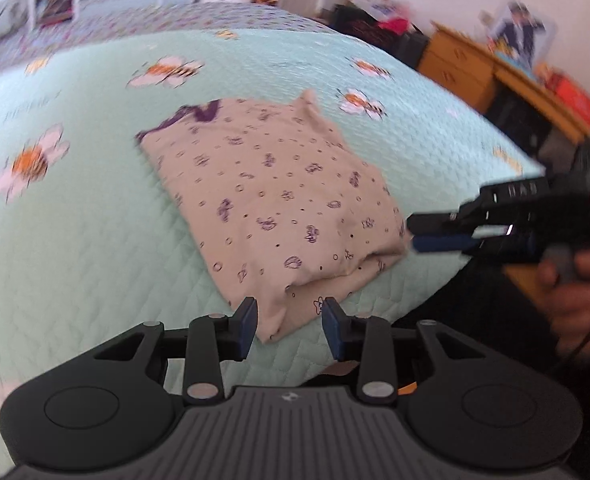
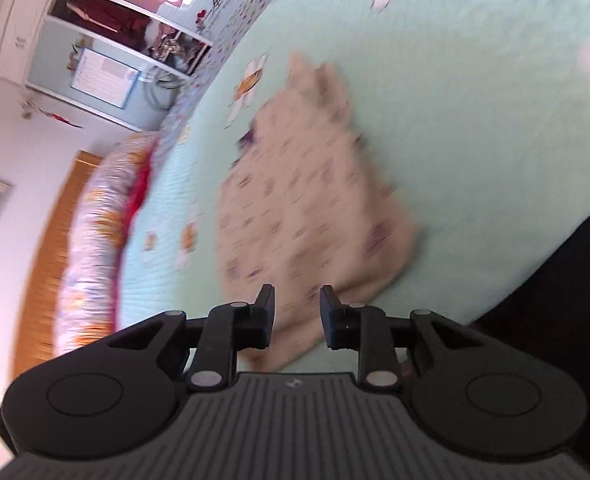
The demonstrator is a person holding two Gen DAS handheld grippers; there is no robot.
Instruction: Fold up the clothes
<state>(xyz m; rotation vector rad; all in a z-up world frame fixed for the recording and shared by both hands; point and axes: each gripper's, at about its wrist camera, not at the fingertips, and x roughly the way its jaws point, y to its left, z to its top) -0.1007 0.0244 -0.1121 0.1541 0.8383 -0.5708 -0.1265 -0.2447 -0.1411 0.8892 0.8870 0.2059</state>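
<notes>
Mint quilted bedspread (image 1: 75, 240) with bee and flower print fills both views; frames are motion-blurred, the right wrist view more so.

Left wrist view, left to right: shelving and a white door are seen at the far wall behind the bed. A folded beige garment (image 1: 271, 208) with small purple print and purple trim at its far edge is laid flat on the bedspread, near the bed's front edge. The left gripper (image 1: 289, 328) is held over the garment's near corner; its jaws are spread, fabric is seen in the gap between them, no pad is pressed on it. At the right, the right gripper (image 1: 415, 234) is seen side-on, tips just beside the garment's right corner, not clearly touching. Its jaws are parted by a narrow gap, nothing pinched. A hand (image 1: 575, 280) is wrapped round its handle. A wooden dresser (image 1: 467, 68) is seen beyond the bed.

Right wrist view, left to right: a wooden headboard (image 2: 55, 248), a floral pillow (image 2: 95, 240) with red trim, then the same garment (image 2: 307, 200) on the bedspread (image 2: 475, 120). The right gripper (image 2: 297, 316) is held over the garment's near edge, jaws spread, nothing gripped.
</notes>
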